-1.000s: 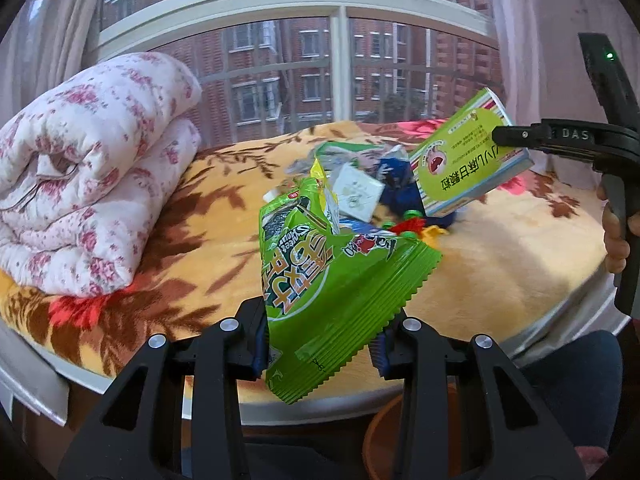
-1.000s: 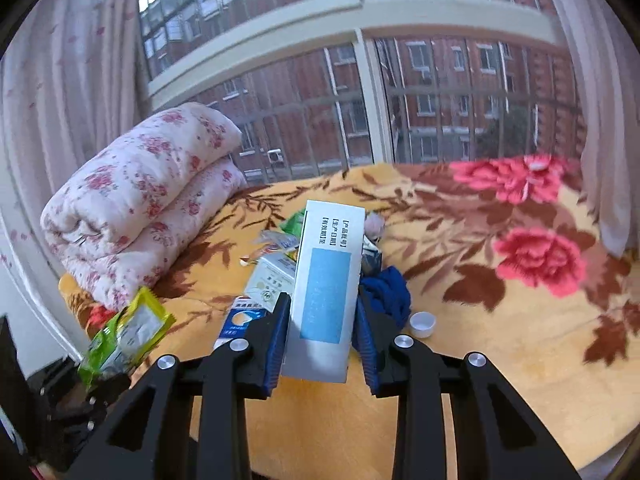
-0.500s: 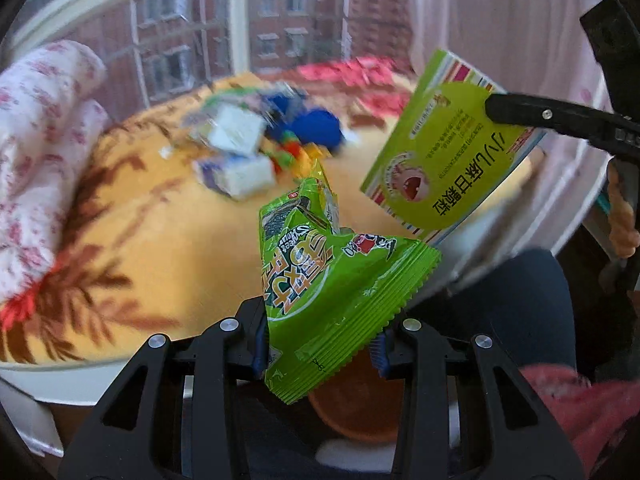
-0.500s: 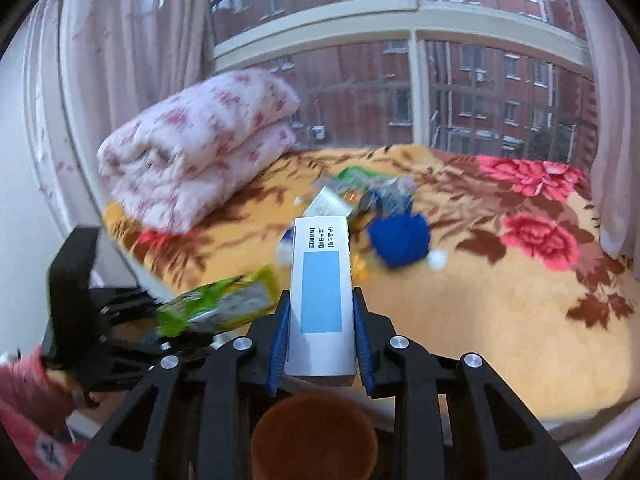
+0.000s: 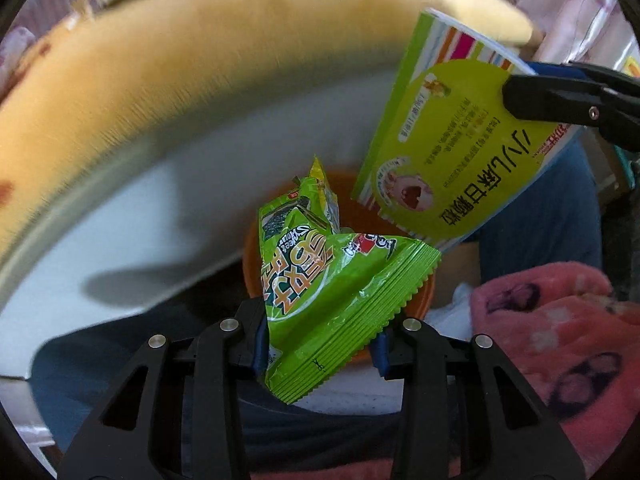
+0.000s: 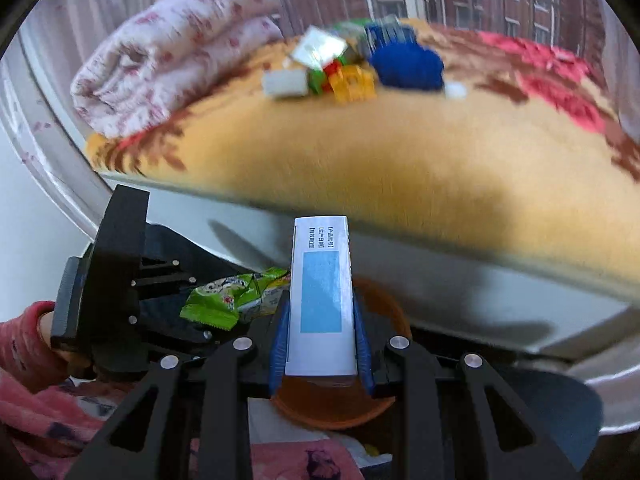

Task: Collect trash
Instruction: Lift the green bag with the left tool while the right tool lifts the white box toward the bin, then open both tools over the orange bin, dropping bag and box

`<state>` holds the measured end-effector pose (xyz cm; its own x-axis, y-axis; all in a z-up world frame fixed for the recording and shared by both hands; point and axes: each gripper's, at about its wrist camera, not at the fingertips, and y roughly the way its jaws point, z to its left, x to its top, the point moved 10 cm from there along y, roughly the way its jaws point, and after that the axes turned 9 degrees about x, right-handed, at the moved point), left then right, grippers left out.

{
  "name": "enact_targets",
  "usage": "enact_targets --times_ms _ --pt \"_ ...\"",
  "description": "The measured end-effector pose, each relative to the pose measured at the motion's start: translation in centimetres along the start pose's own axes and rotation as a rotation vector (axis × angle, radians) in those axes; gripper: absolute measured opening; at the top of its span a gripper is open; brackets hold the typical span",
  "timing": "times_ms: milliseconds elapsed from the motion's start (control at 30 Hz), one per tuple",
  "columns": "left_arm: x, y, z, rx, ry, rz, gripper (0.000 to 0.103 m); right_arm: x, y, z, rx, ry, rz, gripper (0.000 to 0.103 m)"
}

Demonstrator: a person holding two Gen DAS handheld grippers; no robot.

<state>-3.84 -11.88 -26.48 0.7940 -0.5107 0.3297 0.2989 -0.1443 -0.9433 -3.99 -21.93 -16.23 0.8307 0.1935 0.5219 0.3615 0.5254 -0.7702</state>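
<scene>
My left gripper (image 5: 320, 340) is shut on a green snack packet (image 5: 320, 280) and holds it over an orange bin (image 5: 420, 300) on the floor below the bed's edge. My right gripper (image 6: 322, 344) is shut on a green and white carton (image 6: 322, 296) and holds it above the same orange bin (image 6: 384, 304). In the left wrist view the carton (image 5: 456, 152) hangs at the upper right in the right gripper's black fingers (image 5: 560, 100). In the right wrist view the packet (image 6: 236, 300) shows at the left in the left gripper.
More litter (image 6: 344, 64) and a blue ball of cloth (image 6: 408, 64) lie on the yellow flowered blanket (image 6: 360, 152). A rolled pink quilt (image 6: 168, 48) lies at the left. The white bed frame (image 5: 140, 208) runs just behind the bin. My pink-sleeved lap (image 5: 560, 340) is close by.
Both grippers have swung down from over the bed to below its edge, carrying the packet and the carton over the orange bin. Both holds are unchanged.
</scene>
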Motion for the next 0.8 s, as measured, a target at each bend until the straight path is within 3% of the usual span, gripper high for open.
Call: enact_targets --times_ms 167,467,533,567,600,633,800 --pt "-0.8 3.6 0.2 0.002 -0.018 0.094 0.037 -2.2 3.2 -1.8 -0.023 0.051 0.059 0.029" --pt "-1.4 6.3 0.1 0.052 -0.016 0.187 0.038 -4.6 6.9 -4.3 -0.057 0.129 0.122 0.030" --pt "-1.0 6.6 0.2 0.071 -0.008 0.195 0.047 -4.6 7.0 -4.3 -0.052 0.138 0.131 0.034" --pt "-1.1 6.8 -0.3 0.077 -0.008 0.190 0.058 -4.6 6.9 -4.4 -0.059 0.140 0.127 0.039" --pt "-0.8 6.7 -0.4 0.085 -0.008 0.185 0.072 -4.5 6.8 -4.5 -0.066 0.142 0.121 0.053" --pt "-0.6 6.6 -0.4 0.097 -0.012 0.175 0.076 -4.2 6.7 -4.4 -0.074 0.142 0.111 0.062" --pt "-1.0 6.6 0.0 0.103 -0.021 0.184 0.079 -3.6 5.4 -5.0 -0.085 0.159 0.059 0.062"
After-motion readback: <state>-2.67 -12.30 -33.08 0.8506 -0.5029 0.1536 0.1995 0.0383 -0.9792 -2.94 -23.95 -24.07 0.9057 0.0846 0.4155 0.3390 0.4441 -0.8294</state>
